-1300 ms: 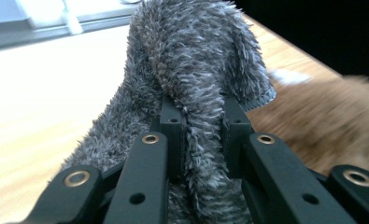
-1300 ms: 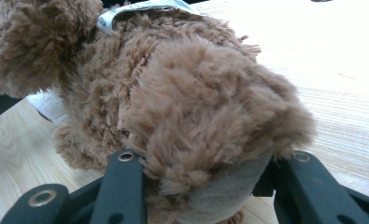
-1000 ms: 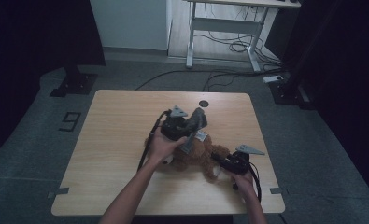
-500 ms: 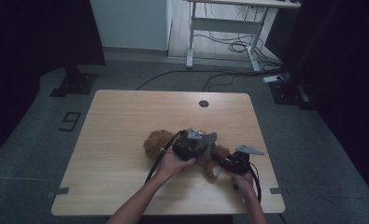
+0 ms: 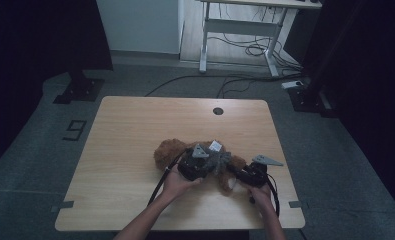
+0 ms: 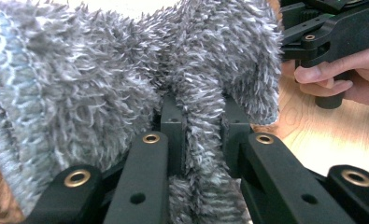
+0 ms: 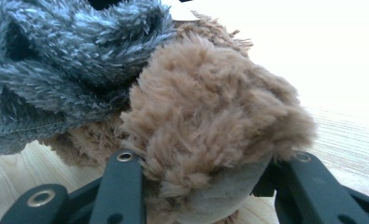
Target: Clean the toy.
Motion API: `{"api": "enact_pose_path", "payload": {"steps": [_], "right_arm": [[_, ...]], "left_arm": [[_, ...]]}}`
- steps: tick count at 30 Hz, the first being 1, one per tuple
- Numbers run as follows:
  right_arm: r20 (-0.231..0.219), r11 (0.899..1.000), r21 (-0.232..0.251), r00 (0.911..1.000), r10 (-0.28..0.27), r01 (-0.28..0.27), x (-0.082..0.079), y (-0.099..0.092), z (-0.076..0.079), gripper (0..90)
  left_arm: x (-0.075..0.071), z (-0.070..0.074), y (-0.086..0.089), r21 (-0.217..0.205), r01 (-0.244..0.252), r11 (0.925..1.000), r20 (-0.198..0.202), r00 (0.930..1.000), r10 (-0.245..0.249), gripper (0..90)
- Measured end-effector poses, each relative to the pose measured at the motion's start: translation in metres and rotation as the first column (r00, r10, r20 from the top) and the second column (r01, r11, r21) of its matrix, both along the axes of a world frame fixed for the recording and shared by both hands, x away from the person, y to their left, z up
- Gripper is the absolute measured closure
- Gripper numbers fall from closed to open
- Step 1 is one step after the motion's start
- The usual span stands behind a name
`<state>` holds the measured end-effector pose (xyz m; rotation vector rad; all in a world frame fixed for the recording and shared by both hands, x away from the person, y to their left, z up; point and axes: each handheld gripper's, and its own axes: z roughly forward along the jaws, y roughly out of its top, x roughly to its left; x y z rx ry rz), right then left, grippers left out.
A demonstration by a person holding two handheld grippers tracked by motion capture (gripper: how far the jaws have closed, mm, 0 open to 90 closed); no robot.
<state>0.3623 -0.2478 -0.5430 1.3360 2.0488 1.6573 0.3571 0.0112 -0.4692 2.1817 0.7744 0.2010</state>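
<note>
On the near half of the table [image 5: 135,130] we find a brown plush toy [image 5: 167,151] lying on the wood, with a grey furry cloth [image 5: 219,161] draped over its middle. The left gripper [image 5: 197,165] has its jaws clamped on a fold of that grey cloth, as its own view shows plainly. The right gripper [image 5: 249,175] has its jaws closed around a brown plush limb [image 7: 210,121]; we judge this pins the toy down while the cloth is worked over it. A white tag [image 5: 214,146] shows on the cloth. Both tools sit close together, so cables and hands crowd the work. Beyond the table stand a white desk frame [image 5: 235,30] and loose floor cables [image 5: 245,50].
</note>
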Motion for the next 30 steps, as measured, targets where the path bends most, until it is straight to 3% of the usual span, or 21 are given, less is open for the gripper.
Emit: {"api": "enact_pose_path", "payload": {"steps": [10, 13, 16, 19, 21, 25, 27, 30], "right_arm": [[-0.001, 1.0, -0.004, 1.0, 0.002, -0.002, 0.0, 0.0, 0.0, 58.5], [0.001, 1.0, -0.002, 1.0, -0.004, 0.004, 0.0, 0.0, 0.001, 58.5], [-0.002, 1.0, 0.004, 1.0, -0.009, 0.009, 0.0, 0.0, 0.0, 58.5], [-0.001, 1.0, 0.003, 1.0, -0.008, 0.008, 0.001, 0.0, 0.0, 58.5], [-0.002, 1.0, 0.004, 1.0, -0.008, 0.008, 0.001, -0.001, 0.0, 58.5], [-0.004, 1.0, 0.002, 1.0, -0.008, 0.008, 0.0, -0.001, 0.0, 58.5], [-0.002, 1.0, 0.001, 1.0, -0.009, 0.009, 0.0, -0.001, 0.0, 58.5], [0.0, 1.0, 0.001, 1.0, -0.003, 0.003, 0.0, 0.0, 0.001, 58.5]], "left_arm": [[-0.009, -0.005, 0.004, -0.006, 0.009, 0.9999, -0.011, 0.9999, -0.009, 76.0], [-0.007, 0.008, 0.002, -0.036, 0.006, 0.9993, 0.018, 0.9998, -0.005, 76.0], [-0.002, 0.03, -0.006, -0.082, -0.011, 0.9966, 0.068, 0.9975, 0.017, 76.1], [0.007, 0.044, -0.023, -0.097, -0.012, 0.9952, 0.073, 0.9972, 0.019, 76.0], [0.013, 0.042, -0.038, -0.075, -0.001, 0.9972, 0.045, 0.999, 0.004, 75.9], [0.021, 0.021, -0.057, -0.004, -0.014, 0.9999, 0.006, 0.9999, 0.014, 75.9], [0.022, 0.012, -0.055, 0.018, -0.022, 0.9996, 0.021, 0.9995, 0.022, 76.0], [0.02, 0.013, -0.045, 0.034, -0.045, 0.9984, 0.06, 0.9973, 0.043, 76.2]]}}
